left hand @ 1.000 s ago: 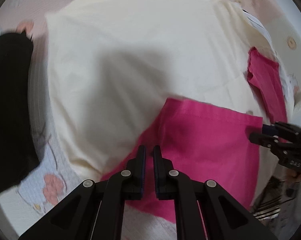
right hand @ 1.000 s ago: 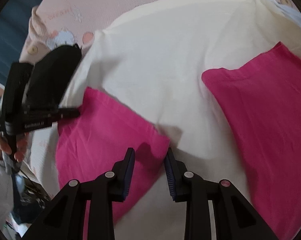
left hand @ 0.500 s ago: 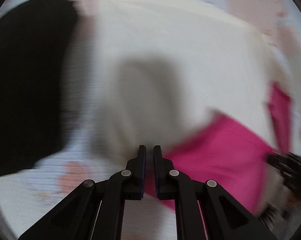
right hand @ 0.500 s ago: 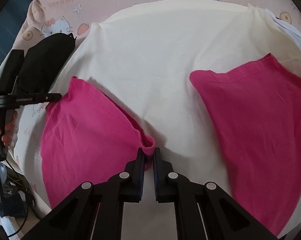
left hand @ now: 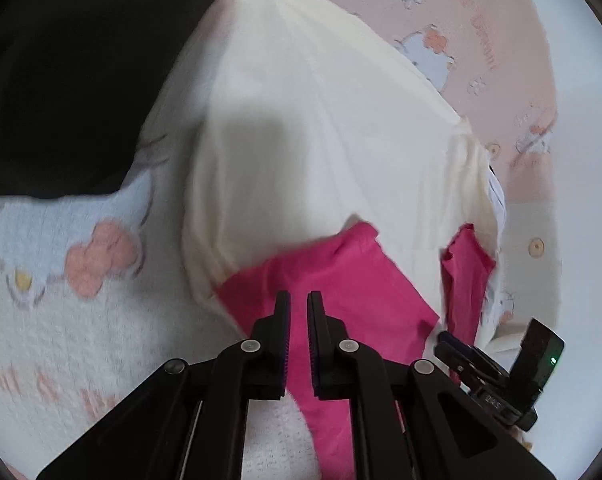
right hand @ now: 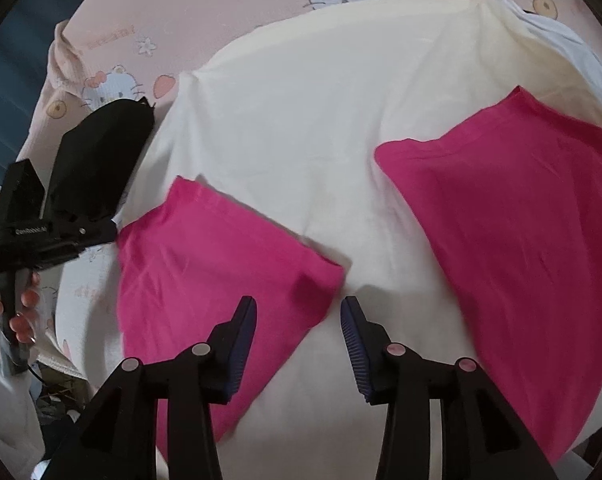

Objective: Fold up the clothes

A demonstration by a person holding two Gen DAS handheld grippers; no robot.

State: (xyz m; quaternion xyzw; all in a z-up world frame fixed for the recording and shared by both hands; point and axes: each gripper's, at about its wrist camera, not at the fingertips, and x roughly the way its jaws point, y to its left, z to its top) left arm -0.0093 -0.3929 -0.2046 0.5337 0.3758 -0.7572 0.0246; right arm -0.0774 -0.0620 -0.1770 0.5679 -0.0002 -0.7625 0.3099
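Whereas half a second ago the right tongs (right hand: 299, 320) were pinched on the corner of the left pink sleeve (right hand: 217, 272), they now stand apart above it, and the sleeve lies flat, folded in over the cream shirt (right hand: 321, 132). The left tongs (left hand: 299, 312) are together, seemingly nipping that sleeve's edge. The other sleeve (right hand: 513, 216) lies folded in at right. So both sleeves look tucked; the body is unfolded. The shirt rests on a cartoon-cat bedspread (right hand: 205, 12), a black garment (right hand: 101, 152) at the left of the frame.
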